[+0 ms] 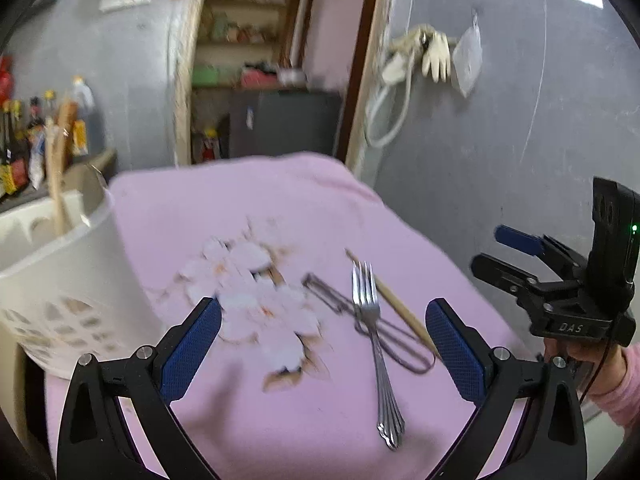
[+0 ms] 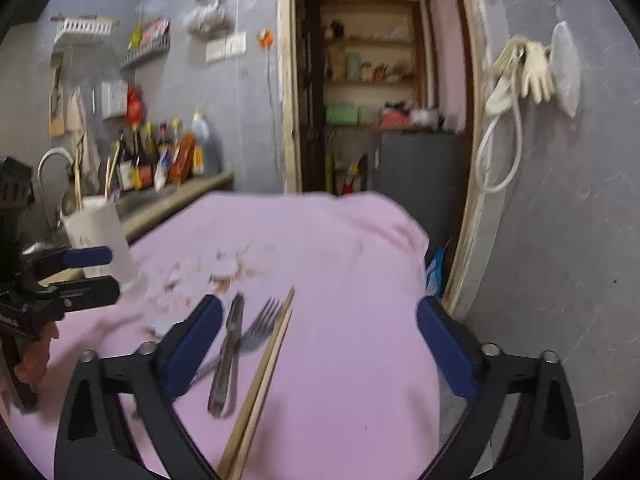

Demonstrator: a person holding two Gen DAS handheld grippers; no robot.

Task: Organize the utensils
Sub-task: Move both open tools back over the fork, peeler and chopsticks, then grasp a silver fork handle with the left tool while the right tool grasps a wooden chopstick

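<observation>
I have both sets of tongs up over the tabletop (image 1: 320, 208), which is draped in a pink cloth with a pale flower print, and neither holds anything. The left tongs (image 1: 323, 350) are spread wide; so are the right tongs (image 2: 320, 350), which in the left view hang off to the side, well clear of the cloth.

The work looks barely started on this pile. A fork (image 1: 374, 344) lies flat with its tines pointing away from me, crossing a metal peeler (image 1: 360, 312), and a pair of wooden chopsticks (image 2: 260, 384) lies just beside them, touching or nearly so. All three are loose on the cloth between the pads (image 2: 192, 348) of the right tongs in its own view.

The white holder (image 1: 68, 292) stands at the left edge of the tabletop, and at least one wooden handle (image 1: 56, 176) already sticks up from it. I judge that is where the rest belongs: fork, peeler and chopsticks remain to go in, one grasp each.
</observation>
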